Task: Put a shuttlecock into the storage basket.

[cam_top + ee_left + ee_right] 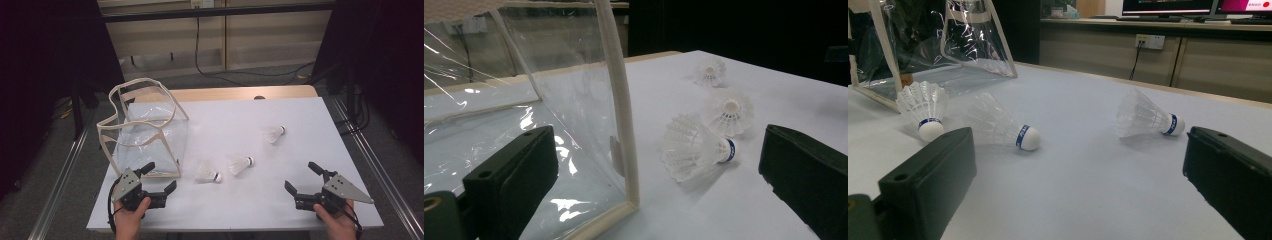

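Three white shuttlecocks lie on the white table: one nearest the bag (pixel 207 172) (pixel 696 147) (pixel 923 107), a middle one (pixel 239 163) (pixel 729 110) (pixel 998 125), and a far right one (pixel 274 133) (pixel 710 71) (pixel 1145 116). A clear plastic bag (pixel 145 130) (pixel 549 100) (pixel 943 40) with cream trim stands open at the left. My left gripper (pixel 159 179) (pixel 659 175) sits open at the bag's front corner, nothing between its jaws. My right gripper (pixel 302 177) (pixel 1078 175) rests open near the front right, facing the shuttlecocks, empty.
The white board (pixel 300 115) lies on a wooden table whose far edge (pixel 240 93) shows behind it. Metal rails (pixel 380 170) run along both sides. Cables hang by the cabinets (pixel 270 35) at the back.
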